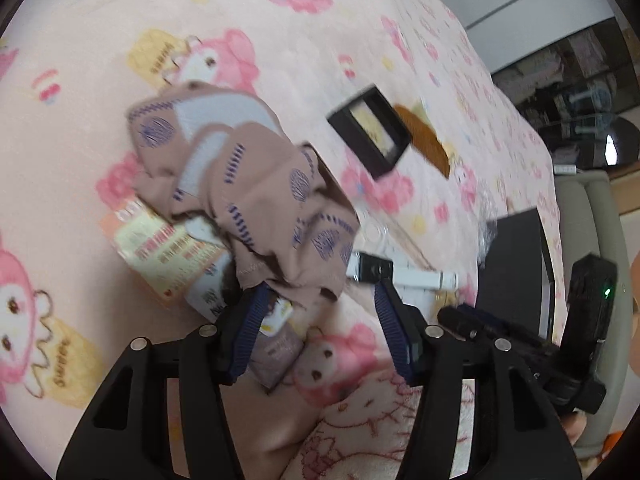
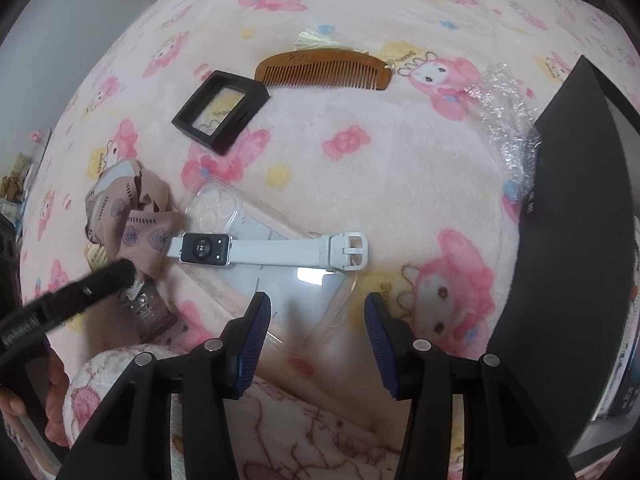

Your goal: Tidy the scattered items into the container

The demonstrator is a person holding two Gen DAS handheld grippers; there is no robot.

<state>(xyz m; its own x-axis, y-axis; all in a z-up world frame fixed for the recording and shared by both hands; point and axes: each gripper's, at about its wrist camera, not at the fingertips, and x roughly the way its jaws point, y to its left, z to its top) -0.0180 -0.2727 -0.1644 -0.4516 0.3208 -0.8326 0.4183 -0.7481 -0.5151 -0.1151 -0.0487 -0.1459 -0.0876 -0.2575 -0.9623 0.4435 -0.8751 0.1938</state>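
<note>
Hovered with both tongs spread, left gripper (image 1: 320, 292) over cloth (image 1: 256, 184), right gripper (image 2: 316, 306) over watch (image 2: 264, 249), poised for picking.

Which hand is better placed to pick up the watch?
Right. Its open tongs hover just short of the watch, strap lying across in front of them. The left tongs are open at the brown cloth, with the watch off to their side.
</note>
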